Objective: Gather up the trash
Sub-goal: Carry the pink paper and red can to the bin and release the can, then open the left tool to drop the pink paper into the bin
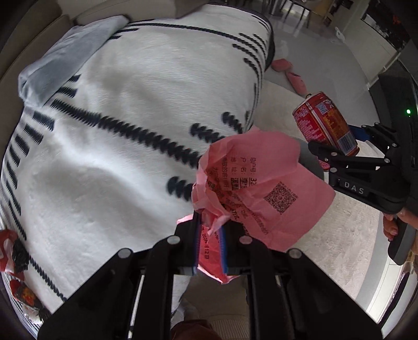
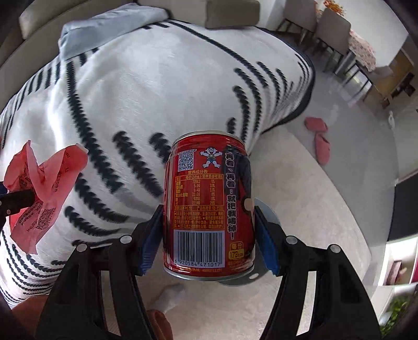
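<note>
My left gripper (image 1: 210,232) is shut on a crumpled pink paper slip (image 1: 258,188) printed with a QR code, held above a white blanket with dark stripes (image 1: 125,125). The slip also shows at the left of the right wrist view (image 2: 39,188). My right gripper (image 2: 207,230) is shut on a red drink can (image 2: 207,206), gripped upright by its sides between the blue pads. The can shows in the left wrist view (image 1: 324,123) at the right, held by the right gripper (image 1: 337,146).
Snack wrappers (image 1: 18,277) lie on the blanket's lower left. A light blue cloth (image 1: 68,57) lies at the blanket's far edge by the beige sofa (image 2: 230,13). Pink slippers (image 2: 318,136) lie on the floor beyond the pale rug (image 2: 313,209). Dining chairs (image 2: 326,31) stand far right.
</note>
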The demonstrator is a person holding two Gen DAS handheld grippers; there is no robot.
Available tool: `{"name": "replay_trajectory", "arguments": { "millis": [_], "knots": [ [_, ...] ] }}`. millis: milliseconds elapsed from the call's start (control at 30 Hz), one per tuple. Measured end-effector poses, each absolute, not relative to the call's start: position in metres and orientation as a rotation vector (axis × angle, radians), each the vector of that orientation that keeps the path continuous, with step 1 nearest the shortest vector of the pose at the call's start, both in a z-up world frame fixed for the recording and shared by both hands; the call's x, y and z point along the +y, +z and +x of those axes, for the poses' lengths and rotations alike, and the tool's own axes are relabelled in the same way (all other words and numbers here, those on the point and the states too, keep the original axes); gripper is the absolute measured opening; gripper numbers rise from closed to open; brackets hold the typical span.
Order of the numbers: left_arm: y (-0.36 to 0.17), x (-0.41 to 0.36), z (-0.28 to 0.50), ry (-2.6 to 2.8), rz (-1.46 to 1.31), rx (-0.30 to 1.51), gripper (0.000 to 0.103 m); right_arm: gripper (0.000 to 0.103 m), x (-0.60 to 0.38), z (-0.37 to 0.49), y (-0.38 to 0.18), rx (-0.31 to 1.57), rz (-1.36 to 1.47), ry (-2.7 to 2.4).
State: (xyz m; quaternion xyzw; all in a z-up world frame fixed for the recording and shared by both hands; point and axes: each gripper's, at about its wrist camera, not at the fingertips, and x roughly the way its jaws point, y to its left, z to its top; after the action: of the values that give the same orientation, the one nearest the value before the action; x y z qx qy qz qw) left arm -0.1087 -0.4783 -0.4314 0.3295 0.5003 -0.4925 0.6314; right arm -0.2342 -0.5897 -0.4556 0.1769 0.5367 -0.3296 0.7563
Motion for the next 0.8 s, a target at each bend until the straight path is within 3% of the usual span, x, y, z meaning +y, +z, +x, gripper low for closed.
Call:
{"name": "replay_trajectory", "arguments": {
  "millis": [333,400,433,800],
  "knots": [
    [-0.470,-0.557,-0.175,-1.252,0.878,1.117,0.013,0.064,-0.639,-0.312,-0.517,1.211,0.506,-0.834],
    [-0.476,-0.568,-0.180,-1.268,0.893,1.117,0.013,0.069,-0.644,-0.320,-0.524,1.210,0.509,-0.844],
    [-0.478,-0.572,-0.184,-1.275,0.901,1.116,0.013,0.078,-0.645,-0.324,-0.525,1.206,0.508,-0.853],
    [-0.493,-0.607,-0.217,-1.352,0.959,1.100,0.013,0.078,-0.662,-0.361,-0.517,1.176,0.539,-0.937]
  ]
}}
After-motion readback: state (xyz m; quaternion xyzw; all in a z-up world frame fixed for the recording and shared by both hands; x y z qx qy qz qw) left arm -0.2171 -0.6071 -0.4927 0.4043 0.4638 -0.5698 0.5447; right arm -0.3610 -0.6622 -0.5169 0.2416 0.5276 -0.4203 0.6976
